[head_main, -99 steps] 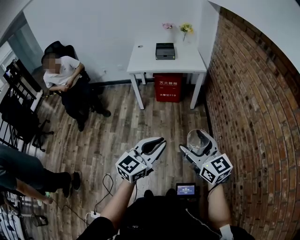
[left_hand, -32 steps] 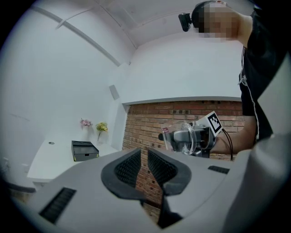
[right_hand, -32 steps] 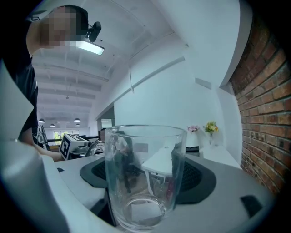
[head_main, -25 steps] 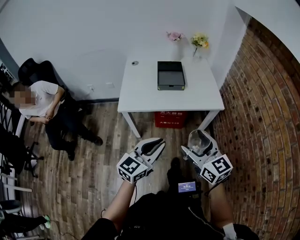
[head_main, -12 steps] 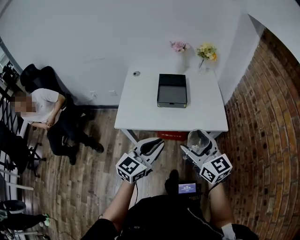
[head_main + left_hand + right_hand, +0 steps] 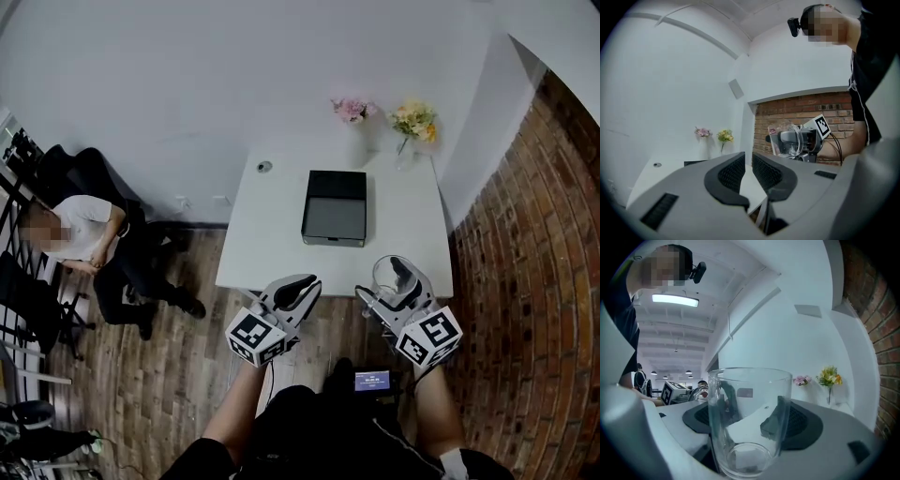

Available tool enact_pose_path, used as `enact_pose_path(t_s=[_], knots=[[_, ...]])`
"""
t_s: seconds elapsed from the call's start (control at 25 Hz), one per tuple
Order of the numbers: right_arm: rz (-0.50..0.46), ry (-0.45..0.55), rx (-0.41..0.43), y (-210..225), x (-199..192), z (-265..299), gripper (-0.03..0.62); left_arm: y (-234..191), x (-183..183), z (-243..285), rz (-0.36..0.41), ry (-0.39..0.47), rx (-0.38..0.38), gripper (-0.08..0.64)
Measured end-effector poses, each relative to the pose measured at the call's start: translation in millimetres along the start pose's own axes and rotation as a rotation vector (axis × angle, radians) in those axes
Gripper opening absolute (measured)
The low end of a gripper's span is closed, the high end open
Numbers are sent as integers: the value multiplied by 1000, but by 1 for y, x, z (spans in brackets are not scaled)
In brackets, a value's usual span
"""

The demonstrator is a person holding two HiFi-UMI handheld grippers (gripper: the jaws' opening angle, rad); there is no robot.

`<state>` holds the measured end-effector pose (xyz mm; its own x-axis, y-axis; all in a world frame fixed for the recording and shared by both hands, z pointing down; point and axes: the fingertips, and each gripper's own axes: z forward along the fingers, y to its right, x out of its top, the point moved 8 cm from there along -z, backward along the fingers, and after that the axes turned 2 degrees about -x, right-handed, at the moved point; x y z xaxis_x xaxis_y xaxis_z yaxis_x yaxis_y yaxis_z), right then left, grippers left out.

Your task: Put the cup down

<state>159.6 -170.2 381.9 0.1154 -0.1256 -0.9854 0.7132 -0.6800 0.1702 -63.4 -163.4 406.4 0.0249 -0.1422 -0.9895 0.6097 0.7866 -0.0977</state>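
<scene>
A clear glass cup (image 6: 395,277) (image 6: 747,420) stands upright between the jaws of my right gripper (image 6: 389,286), which is shut on it. The cup hangs just at the near edge of a white table (image 6: 272,230). My left gripper (image 6: 298,292) (image 6: 746,172) is beside it on the left, over the table's near edge, jaws nearly together with only a thin slit and nothing in them. From the left gripper view the cup (image 6: 794,137) shows off to the right in front of the brick wall.
A dark open box (image 6: 335,208) lies mid-table. Two small vases of flowers (image 6: 353,112) (image 6: 413,120) stand at the table's back. A small round disc (image 6: 264,167) sits back left. Brick wall (image 6: 534,244) on the right; a seated person (image 6: 80,234) at left.
The table has come closer and now sits right in front of both grippers, which reach its near edge. The cup stays held in the right gripper; the left stays closed.
</scene>
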Motion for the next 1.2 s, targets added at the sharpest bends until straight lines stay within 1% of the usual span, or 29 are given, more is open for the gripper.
enact_pose_path(t_s=[0.12, 0.28, 0.4, 0.64, 0.76, 1.2], knots=[[6, -4, 6, 13, 1, 10, 403, -11, 0, 8, -9, -4, 10, 38], [9, -16, 7, 20, -1, 24, 403, -24, 1, 15, -17, -3, 9, 38], [5, -16, -2, 19, -1, 34, 403, -34, 2, 18, -18, 2, -1, 38], [-4, -14, -32, 15, 4, 49, 403, -51, 6, 23, -23, -1, -45, 38], [-4, -14, -44, 14, 4, 55, 403, -59, 7, 24, -25, 2, -59, 52], [-18, -34, -44, 12, 1, 79, 403, -78, 8, 24, -21, -7, -84, 52]])
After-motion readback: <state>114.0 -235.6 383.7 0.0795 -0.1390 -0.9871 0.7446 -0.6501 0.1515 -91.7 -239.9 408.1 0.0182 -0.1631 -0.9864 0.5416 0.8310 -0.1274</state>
